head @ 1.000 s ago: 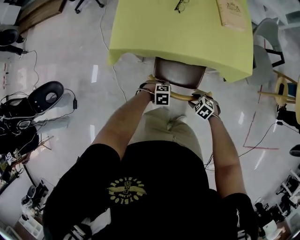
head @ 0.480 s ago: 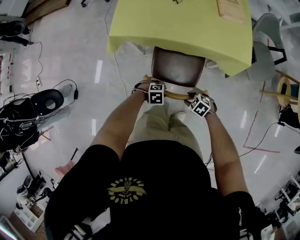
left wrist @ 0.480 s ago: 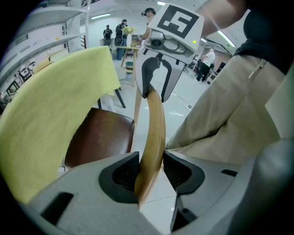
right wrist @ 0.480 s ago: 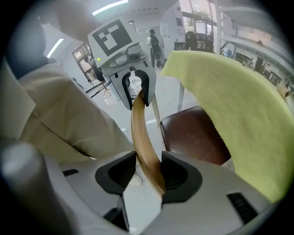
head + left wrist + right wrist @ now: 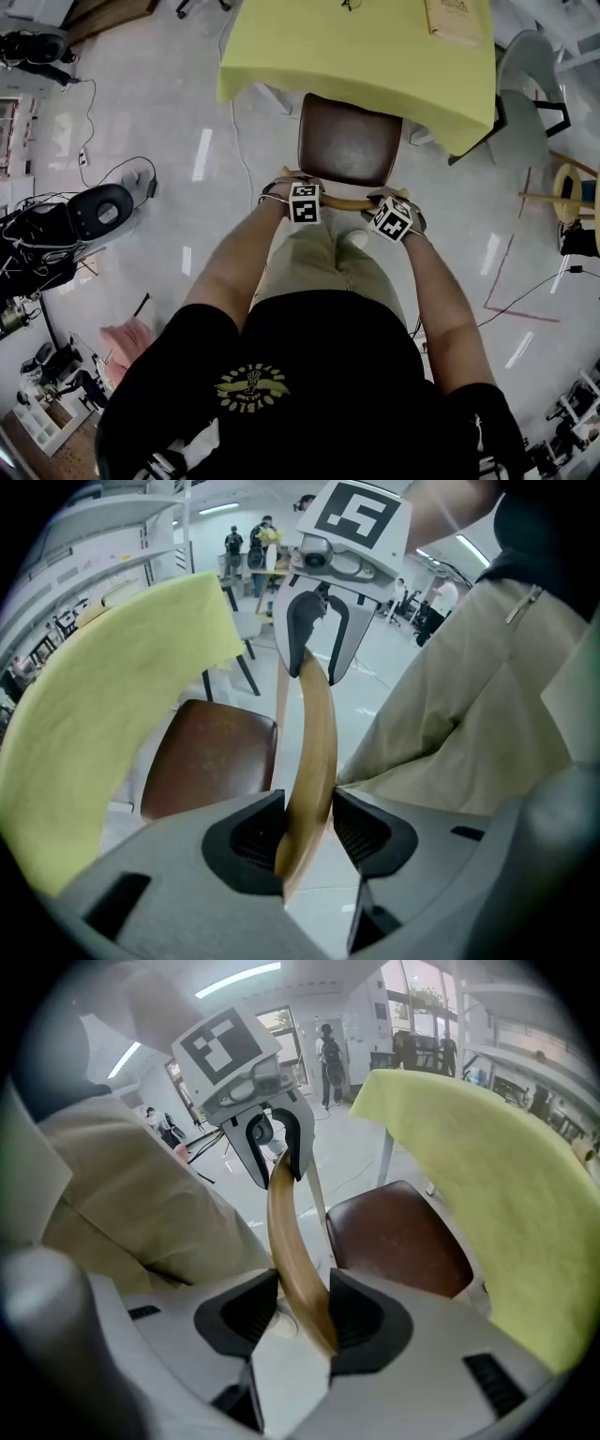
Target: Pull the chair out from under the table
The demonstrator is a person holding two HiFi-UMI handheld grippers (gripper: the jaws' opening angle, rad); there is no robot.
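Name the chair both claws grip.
The brown-seated chair with the curved wooden backrest, at the yellow table's near side; the grey chair stands untouched.

Yellow-draped table (image 5: 375, 56) carries a tan book (image 5: 452, 19) (by its right edge) and glasses (image 5: 351, 5).

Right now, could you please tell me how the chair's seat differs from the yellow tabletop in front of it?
The seat is dark brown; the tabletop is yellow-green. The seat is bare, while the tabletop carries a tan book. The seat looks smaller and sits lower, its far edge meeting the tabletop's overhang. Both are flat, level surfaces.
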